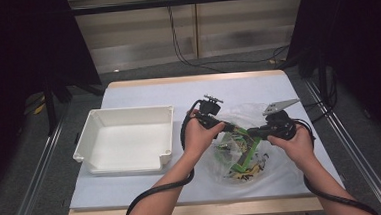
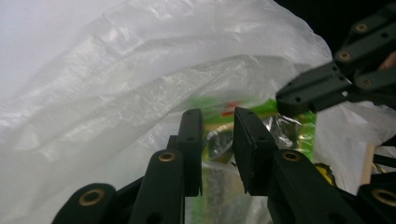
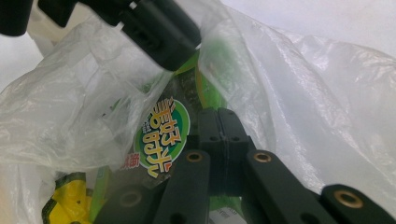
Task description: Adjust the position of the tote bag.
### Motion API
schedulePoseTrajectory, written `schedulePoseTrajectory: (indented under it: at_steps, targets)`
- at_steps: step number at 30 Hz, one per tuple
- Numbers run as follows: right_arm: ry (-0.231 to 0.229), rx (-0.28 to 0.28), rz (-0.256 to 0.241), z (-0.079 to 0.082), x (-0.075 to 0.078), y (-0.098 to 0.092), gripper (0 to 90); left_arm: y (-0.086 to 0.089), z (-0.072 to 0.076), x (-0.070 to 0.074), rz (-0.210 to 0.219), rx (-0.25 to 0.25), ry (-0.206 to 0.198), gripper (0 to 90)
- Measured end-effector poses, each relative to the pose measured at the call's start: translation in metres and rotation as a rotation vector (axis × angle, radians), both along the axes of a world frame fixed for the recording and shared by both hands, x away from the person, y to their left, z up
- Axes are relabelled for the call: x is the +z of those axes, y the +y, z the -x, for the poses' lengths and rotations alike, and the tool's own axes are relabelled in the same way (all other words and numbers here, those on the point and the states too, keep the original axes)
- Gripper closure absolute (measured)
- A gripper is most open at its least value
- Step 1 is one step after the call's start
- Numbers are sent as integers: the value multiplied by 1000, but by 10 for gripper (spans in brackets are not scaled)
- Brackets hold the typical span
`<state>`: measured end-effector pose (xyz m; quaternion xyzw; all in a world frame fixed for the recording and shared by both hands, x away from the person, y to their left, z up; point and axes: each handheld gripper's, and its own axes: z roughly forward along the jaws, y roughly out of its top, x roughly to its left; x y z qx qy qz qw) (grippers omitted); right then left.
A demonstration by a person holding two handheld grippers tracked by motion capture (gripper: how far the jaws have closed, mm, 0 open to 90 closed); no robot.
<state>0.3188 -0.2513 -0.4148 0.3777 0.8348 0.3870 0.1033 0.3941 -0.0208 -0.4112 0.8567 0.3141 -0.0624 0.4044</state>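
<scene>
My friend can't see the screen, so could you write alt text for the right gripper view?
The right gripper, its two black jaws pressed together, sits at a clear plastic bag holding a green snack packet with a round label. The left gripper reaches in from the top, and a yellow packet lies lower left.

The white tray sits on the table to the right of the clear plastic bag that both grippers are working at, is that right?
Not quite: the white tray sits to the left of the clear plastic bag, as the high view shows. Both the left gripper and right gripper are at the bag.
</scene>
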Motion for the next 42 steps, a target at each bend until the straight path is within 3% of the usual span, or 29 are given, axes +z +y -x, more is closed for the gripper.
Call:
schedulePoseTrajectory:
  at_steps: [6, 9, 13, 18, 23, 25, 30, 32, 36, 42]
  targets:
    - [-10, 15, 5, 2, 5, 1, 899, 2, -8, 0, 11, 22, 5, 725]
    - [-23, 23, 11, 3, 8, 2, 899, 3, -9, -1, 34, 9, 23, 651]
    - [-34, 34, 19, 2, 13, 1, 898, 4, -9, -2, 28, -18, 37, 581]
    - [-44, 50, 35, 2, 17, 5, 899, 4, -10, -2, 31, -58, 45, 544]
    - [-56, 68, 48, 0, 22, 10, 899, 3, -9, -3, 44, -89, 82, 508]
    - [-62, 80, 59, -1, 24, 12, 899, 3, -10, -2, 32, -95, 71, 492]
    - [-68, 95, 67, -3, 27, 15, 899, 1, -9, -3, 23, -120, 89, 547]
    - [-64, 93, 74, -5, 27, 16, 900, 2, -10, -1, -15, -137, 79, 560]
    - [-72, 116, 74, -8, 29, 16, 900, 4, -12, 2, -45, -162, 89, 598]
    - [-83, 136, 93, -11, 34, 18, 900, 4, -13, 4, -63, -191, 101, 593]
